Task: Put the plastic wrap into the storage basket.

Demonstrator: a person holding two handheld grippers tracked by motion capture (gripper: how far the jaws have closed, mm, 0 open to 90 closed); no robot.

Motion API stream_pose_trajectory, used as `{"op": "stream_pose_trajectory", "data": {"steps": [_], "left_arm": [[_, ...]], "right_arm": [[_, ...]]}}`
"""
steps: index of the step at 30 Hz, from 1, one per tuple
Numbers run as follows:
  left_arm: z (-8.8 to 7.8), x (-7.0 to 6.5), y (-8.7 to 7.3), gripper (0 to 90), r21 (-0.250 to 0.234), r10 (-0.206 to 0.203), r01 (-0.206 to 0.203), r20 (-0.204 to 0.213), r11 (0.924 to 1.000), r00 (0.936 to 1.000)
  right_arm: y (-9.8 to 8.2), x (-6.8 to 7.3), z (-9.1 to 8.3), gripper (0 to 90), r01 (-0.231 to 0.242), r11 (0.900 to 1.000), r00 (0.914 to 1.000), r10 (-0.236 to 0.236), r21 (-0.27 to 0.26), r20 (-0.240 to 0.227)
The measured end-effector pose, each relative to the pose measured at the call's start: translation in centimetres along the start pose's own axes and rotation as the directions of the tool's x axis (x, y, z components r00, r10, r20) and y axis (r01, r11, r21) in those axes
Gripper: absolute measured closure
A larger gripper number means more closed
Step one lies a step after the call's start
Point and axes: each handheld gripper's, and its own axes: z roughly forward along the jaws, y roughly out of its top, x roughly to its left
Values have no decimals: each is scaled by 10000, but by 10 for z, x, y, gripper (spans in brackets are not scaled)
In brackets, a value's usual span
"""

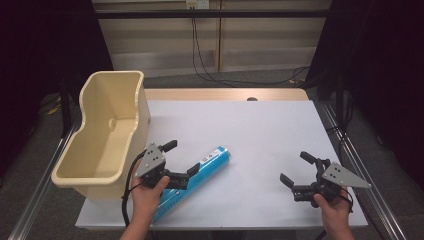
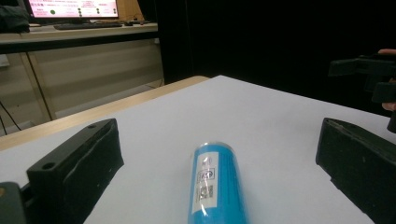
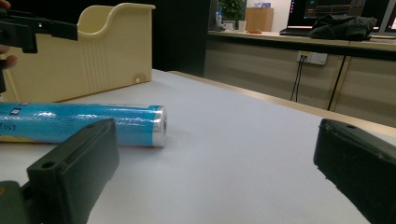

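A long blue tube [image 1: 202,174] lies diagonally on the white table [image 1: 260,130], its capped end pointing to the far right. My left gripper [image 1: 181,158] is open and straddles the tube's middle from above, one jaw on each side. In the left gripper view the blue tube [image 2: 215,186] runs away between the two wide-apart jaws without touching them. My right gripper [image 1: 297,168] is open at the near right, with nothing between its jaws. The right gripper view has the blue tube [image 3: 84,122] lying off to its left.
A tall cream plastic bin [image 1: 102,135] stands at the table's left edge, close to the left hand. The same cream bin [image 3: 79,56] rises behind the tube in the right gripper view. Metal rails run along both table sides.
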Motion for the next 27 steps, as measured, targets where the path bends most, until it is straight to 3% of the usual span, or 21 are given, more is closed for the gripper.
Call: {"op": "stream_pose_trajectory", "data": {"steps": [5,9,15,20,24,27], "left_arm": [[15,3,3,1,377,53,-63,250,9993,9997],[21,8,3,1,781,-135,118,219,9969,9997],[28,13,8,3,1475,-85,29,372,9891,9993],[34,17,9,4,1987,-331,235,449,9798,9984],[41,19,11,4,2892,-327,140,601,9572,9977],[46,21,11,4,3561,-583,279,748,9340,9955]], "right_arm": [[0,0,0,0,-9,10000,10000,9,-1,26],[0,-1,-1,0,-96,10000,9999,96,-8,43],[0,-2,-1,0,-92,10000,10000,92,-14,35],[0,-2,-1,0,-70,10000,10000,70,-4,22],[0,-2,-2,1,-86,10000,10000,86,20,7],[0,-2,-2,1,-95,9999,10000,95,49,0]]}}
